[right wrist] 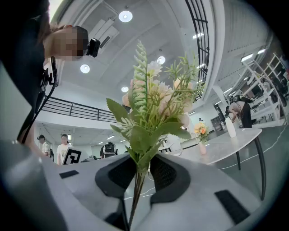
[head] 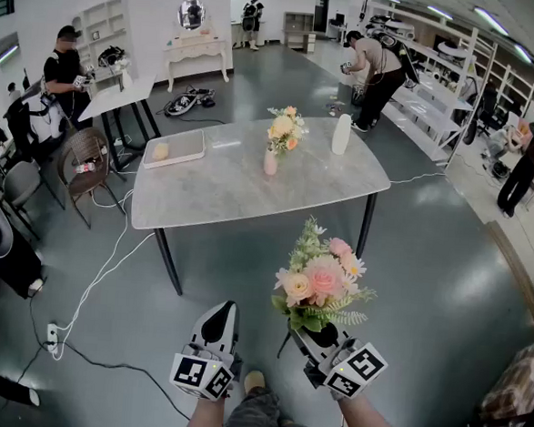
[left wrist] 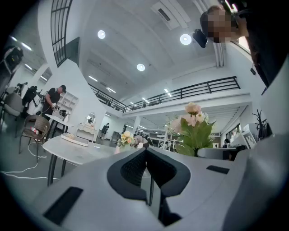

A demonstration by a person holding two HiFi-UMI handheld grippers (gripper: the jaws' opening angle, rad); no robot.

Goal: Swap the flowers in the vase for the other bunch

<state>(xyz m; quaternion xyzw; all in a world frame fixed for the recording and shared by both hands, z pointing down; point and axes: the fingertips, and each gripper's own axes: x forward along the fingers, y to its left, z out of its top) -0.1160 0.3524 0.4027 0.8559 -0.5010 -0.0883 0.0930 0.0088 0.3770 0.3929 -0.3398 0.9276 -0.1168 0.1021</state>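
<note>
Far left on the table (head: 215, 195) sits a white tray (head: 182, 149) w/ a small yellowish item (head: 160, 151) on it. Your left gripper (head: 227, 307) is on the near side, short of the table's near edge. Its fingers are fully together w/ nothing btwn them. Mid-table, toward the far edge, the pink vase (head: 271, 162) stands upright w/ the yellow-orange flowers (head: 286, 127) in it, well apart from both grippers. Right of your left gripper, your right gripper (head: 325, 338) is clamped on the stems of the pink-and-cream bunch (head: 322, 278). Its fingers are partway closed, stems pinched btwn the pads, blooms upright above them. That bunch is off the table, near side, over the floor. Furthest right on the table, a white bottle (head: 342, 134) stands near the vase.
</note>
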